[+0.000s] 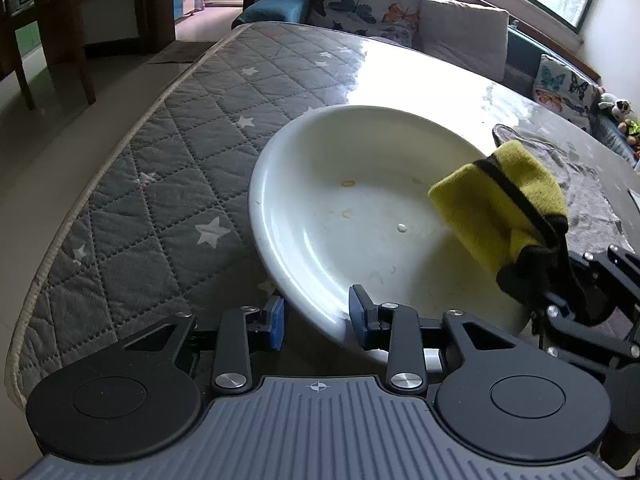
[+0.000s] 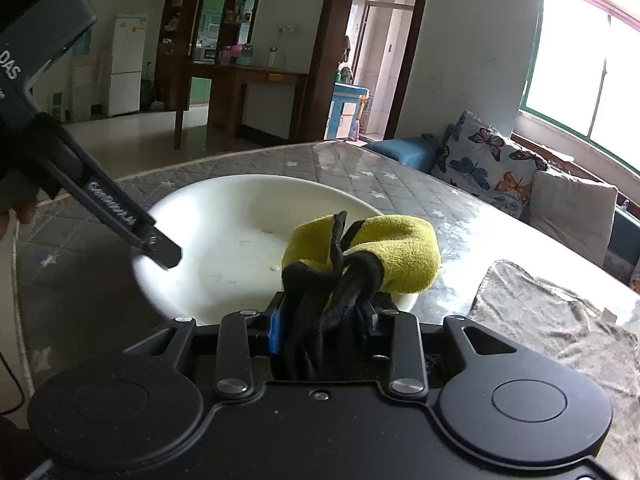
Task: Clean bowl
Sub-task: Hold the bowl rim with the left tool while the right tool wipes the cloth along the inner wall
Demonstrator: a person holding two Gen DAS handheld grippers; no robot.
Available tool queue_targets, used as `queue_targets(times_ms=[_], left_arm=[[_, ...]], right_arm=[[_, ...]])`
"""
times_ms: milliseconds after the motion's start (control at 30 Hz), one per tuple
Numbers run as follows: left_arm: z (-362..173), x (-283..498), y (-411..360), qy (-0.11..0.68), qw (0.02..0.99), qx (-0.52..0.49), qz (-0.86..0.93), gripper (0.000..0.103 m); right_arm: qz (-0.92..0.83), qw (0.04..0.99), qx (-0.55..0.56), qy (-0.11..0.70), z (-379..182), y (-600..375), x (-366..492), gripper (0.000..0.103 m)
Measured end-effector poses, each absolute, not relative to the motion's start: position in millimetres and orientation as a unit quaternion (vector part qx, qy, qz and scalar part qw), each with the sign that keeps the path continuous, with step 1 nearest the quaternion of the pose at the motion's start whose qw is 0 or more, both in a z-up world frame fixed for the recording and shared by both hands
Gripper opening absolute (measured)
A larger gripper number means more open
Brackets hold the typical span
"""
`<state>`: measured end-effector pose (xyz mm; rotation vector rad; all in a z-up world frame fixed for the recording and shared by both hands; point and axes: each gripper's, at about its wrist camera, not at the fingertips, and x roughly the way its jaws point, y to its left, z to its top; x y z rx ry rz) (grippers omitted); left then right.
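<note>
A white bowl (image 1: 340, 216) is tilted over the quilted table, with small brownish rings and a droplet on its inside. My left gripper (image 1: 317, 314) is shut on its near rim, one blue pad (image 1: 358, 316) inside and the other under the outer wall. In the right wrist view the bowl (image 2: 240, 216) lies ahead, with the left gripper (image 2: 160, 248) clamped on its left rim. My right gripper (image 2: 324, 312) is shut on a yellow cloth with black trim (image 2: 400, 252), bunched over the bowl's right side. From the left wrist view the cloth (image 1: 500, 208) hangs just over the bowl's right inner wall.
The table carries a grey quilted cover with white stars (image 1: 160, 184) under a glossy sheet. A crumpled grey rag (image 2: 552, 320) lies right of the bowl. A sofa with butterfly cushions (image 2: 488, 164) runs behind the table. A wooden table (image 2: 240, 88) and a fridge (image 2: 126, 64) stand across the floor.
</note>
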<state>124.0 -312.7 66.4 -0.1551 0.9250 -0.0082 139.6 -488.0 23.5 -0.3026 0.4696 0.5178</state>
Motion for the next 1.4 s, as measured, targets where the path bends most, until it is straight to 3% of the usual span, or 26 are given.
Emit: queue_targets(times_ms=[733, 1400], left_arm=[[66.2, 169.9, -302.0, 0.444, 0.894, 0.021, -0.056, 0.029], [63.3, 165.4, -302.2, 0.438, 0.896, 0.025, -0.061, 0.030]], right_arm=[[0.284, 0.922, -0.133, 0.225, 34.1, -468.2, 107.8, 0.036], [0.248, 0.932, -0.124, 0.236, 27.5, -497.4, 130.4, 0.036]])
